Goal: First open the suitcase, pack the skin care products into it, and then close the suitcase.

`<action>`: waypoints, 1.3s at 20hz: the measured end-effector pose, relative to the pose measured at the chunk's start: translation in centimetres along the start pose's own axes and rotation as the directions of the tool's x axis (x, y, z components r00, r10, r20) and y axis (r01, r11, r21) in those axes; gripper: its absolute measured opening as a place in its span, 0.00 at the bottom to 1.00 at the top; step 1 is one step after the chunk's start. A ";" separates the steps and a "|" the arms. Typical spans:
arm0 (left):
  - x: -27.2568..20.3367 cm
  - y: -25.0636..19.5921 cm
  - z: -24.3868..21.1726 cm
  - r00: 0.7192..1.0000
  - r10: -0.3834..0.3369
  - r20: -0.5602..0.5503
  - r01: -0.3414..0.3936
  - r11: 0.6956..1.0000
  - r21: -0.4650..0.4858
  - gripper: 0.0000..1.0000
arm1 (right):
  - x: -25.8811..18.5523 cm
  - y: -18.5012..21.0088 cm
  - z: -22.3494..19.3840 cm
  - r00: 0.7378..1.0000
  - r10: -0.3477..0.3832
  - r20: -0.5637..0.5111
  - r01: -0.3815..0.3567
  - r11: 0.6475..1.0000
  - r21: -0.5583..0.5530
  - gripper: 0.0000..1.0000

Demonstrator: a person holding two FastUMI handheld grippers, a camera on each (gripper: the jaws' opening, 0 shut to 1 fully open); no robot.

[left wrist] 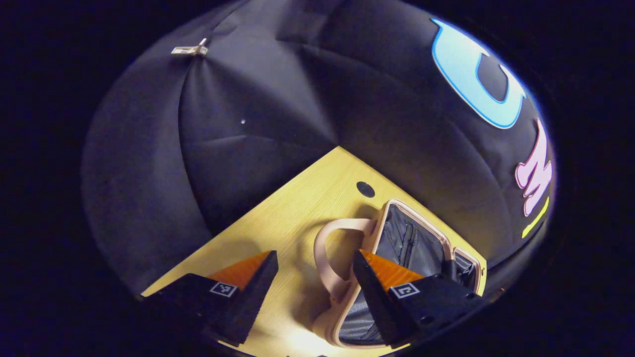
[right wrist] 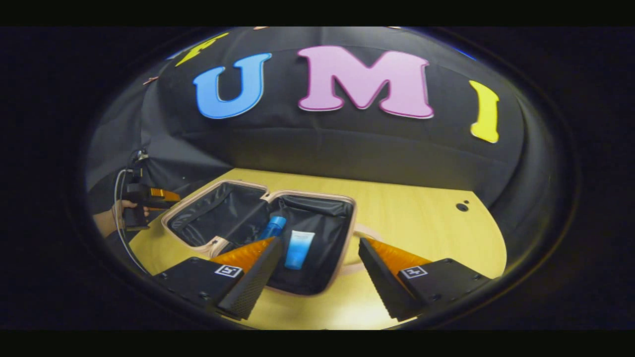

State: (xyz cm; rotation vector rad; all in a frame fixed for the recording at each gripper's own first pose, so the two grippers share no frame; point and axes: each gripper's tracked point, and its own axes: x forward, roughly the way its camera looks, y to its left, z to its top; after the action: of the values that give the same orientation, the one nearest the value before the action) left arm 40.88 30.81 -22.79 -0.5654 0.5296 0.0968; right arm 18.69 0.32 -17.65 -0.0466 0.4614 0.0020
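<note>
The pink suitcase [right wrist: 312,195] lies open on the wooden table, both dark-lined halves facing up. In its right half lie a blue bottle [right wrist: 273,227] and a light blue tube [right wrist: 299,249]. My right gripper [right wrist: 320,241] hovers open over the near edge of that half, holding nothing. In the left gripper view, the suitcase rim [left wrist: 424,220] and its pink handle [left wrist: 322,243] lie just ahead. My left gripper [left wrist: 313,255] is open with the handle between and beyond its fingers, not touching them. In the right gripper view, the left gripper [right wrist: 166,196] shows, held by a hand [right wrist: 106,218] at the suitcase's far left.
The yellow wooden table [right wrist: 421,218] has bare room to the right of the suitcase, with a small dark hole [right wrist: 462,207] near its back edge. The black cloth wall [left wrist: 258,124] closes in right behind the table. A cable [right wrist: 117,198] hangs from the left gripper.
</note>
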 end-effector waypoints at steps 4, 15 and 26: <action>2.3 -0.4 -0.2 0.995 -0.087 -0.043 0.080 0.988 -0.129 0.86 | -3.3 -3.2 -1.7 0.997 -0.066 -0.029 0.067 0.997 0.037 0.98; -1.5 -3.0 3.5 0.994 -0.097 0.051 0.101 0.991 -0.092 0.09 | -5.2 -3.8 -1.7 0.999 -0.026 -0.038 0.031 0.988 0.151 0.98; -20.9 -26.5 4.1 0.929 -0.302 0.212 0.190 0.884 0.427 0.07 | -6.9 -9.3 1.4 1.000 0.022 -0.002 -0.021 0.965 0.261 0.98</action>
State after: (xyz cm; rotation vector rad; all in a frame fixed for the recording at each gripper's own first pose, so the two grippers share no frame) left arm 30.82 11.80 3.56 -0.2066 0.1913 -0.1769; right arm 13.21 -8.81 -12.94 0.2178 0.4638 -0.0373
